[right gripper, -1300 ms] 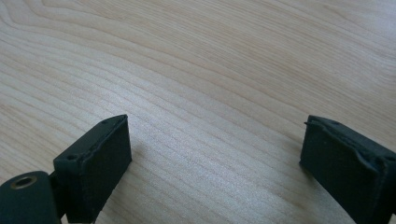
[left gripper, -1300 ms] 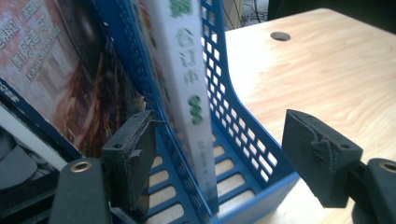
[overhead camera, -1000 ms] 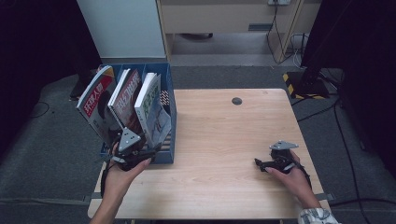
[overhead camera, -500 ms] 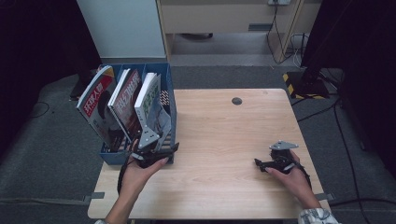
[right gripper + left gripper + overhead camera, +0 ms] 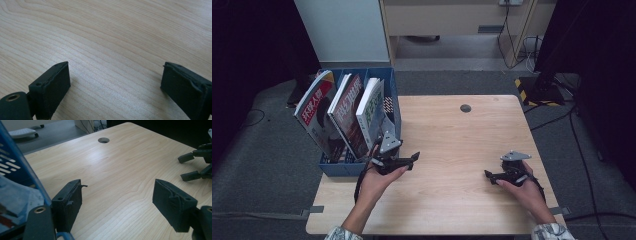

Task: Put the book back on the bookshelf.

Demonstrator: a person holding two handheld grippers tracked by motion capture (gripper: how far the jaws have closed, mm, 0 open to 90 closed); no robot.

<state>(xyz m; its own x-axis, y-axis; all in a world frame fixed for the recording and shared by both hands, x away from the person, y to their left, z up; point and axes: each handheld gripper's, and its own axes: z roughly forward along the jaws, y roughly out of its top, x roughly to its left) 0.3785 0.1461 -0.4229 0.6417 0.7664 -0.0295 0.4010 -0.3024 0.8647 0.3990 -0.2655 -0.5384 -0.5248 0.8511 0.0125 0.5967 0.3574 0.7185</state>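
Observation:
A blue file holder [image 5: 392,89] stands at the table's left edge with three magazines leaning in it: a red-covered one [image 5: 314,107], a dark one [image 5: 348,111] and a white-green one [image 5: 371,106]. My left gripper [image 5: 414,158] lies level just right of the holder and points right over the wood. Its jaws stand wide apart with nothing between them [image 5: 120,202], and the holder's blue wall [image 5: 22,167] is at their left. My right gripper [image 5: 488,174] rests near the table's right front, pointing left. It is open over bare wood [image 5: 117,87].
The light wooden table [image 5: 452,135] has a round cable hole [image 5: 465,108] at the back middle. Dark floor, cables and a black stand with a yellow-striped base [image 5: 539,90] surround it. The right gripper's fingers [image 5: 195,165] show far off in the left gripper view.
My left hand has moved right, away from the front of the blue holder and out over the table. The right hand has stayed put.

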